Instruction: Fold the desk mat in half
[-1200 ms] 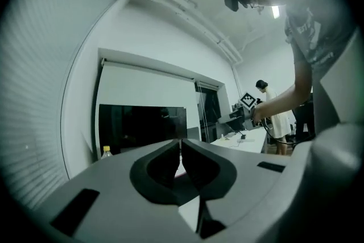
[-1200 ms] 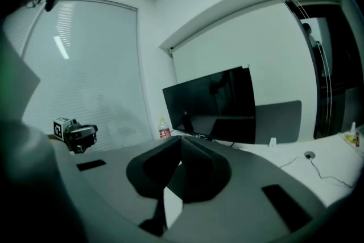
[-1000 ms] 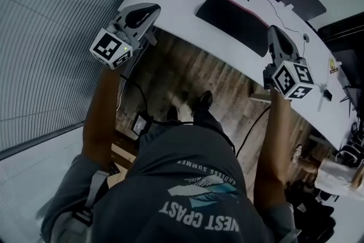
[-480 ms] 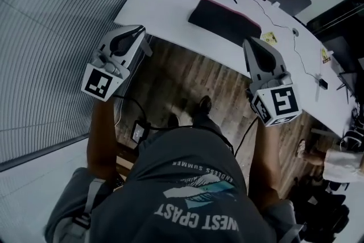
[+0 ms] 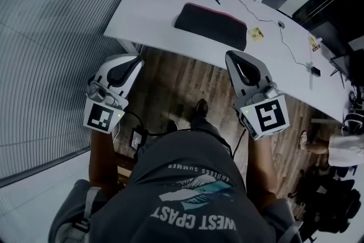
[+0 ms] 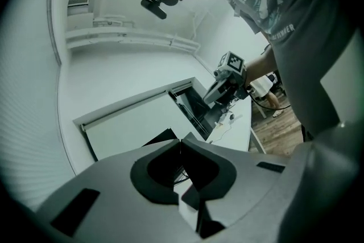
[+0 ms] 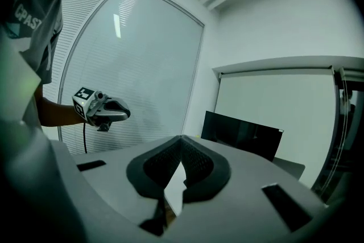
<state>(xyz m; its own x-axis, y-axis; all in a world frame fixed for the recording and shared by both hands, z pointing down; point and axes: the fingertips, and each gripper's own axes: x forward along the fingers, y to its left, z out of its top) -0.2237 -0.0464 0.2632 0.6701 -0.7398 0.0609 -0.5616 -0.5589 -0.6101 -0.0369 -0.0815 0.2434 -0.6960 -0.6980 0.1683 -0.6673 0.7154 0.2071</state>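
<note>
Left gripper (image 5: 135, 61) and right gripper (image 5: 233, 57), jaws together and empty, hung short of the table (image 5: 142, 8); the desk mat (image 5: 210, 25) looked folded, so backing off without brushing it seemed best.

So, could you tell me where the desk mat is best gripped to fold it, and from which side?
Probably the two near corners of the desk mat, approached low from the front edge of the desk. The mat lies flat and thin with its long side along that front edge, so only an edge offers a hold, and the near corners are the closest ones to reach.
</note>
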